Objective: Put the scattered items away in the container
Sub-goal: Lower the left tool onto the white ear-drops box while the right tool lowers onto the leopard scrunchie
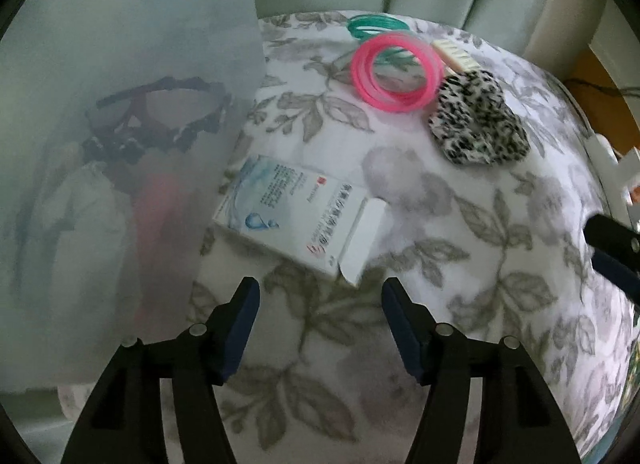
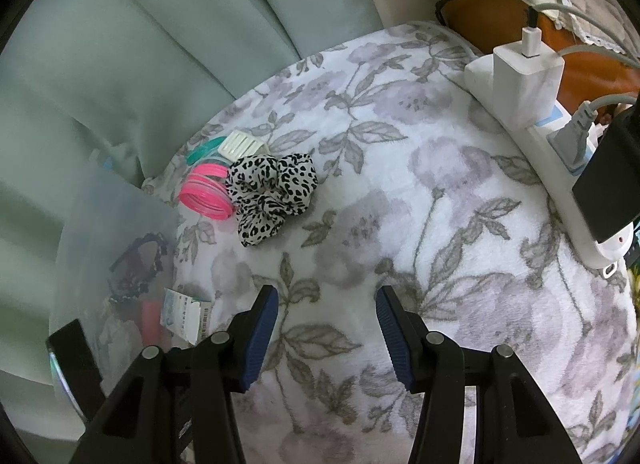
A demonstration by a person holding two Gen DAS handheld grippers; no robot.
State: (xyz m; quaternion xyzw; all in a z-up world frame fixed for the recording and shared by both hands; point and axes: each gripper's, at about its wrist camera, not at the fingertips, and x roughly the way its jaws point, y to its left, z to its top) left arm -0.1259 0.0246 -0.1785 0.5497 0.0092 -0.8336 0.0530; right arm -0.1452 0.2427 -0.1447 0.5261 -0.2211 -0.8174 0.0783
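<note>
At 9 o'clock in my left wrist view stands the translucent container (image 1: 132, 144), with a dark beaded headband (image 1: 160, 116) and something pink showing through its wall. Just beside it, at centre, a white medicine box (image 1: 296, 216) lies flat on the floral blanket (image 1: 460, 264), its end flap open. My left gripper (image 1: 320, 296) hovers short of the box, jaws parted, nothing between them. At 1 o'clock: teal bangles (image 1: 376, 24), pink bangles (image 1: 396, 72), a cream hair clip (image 1: 456, 56), a leopard-print scrunchie (image 1: 476, 124), all touching or overlapping. My right gripper (image 2: 326, 304) hangs half spread, empty, over bare blanket. A white power strip (image 2: 560, 168) lies at 2 o'clock in its view.
</note>
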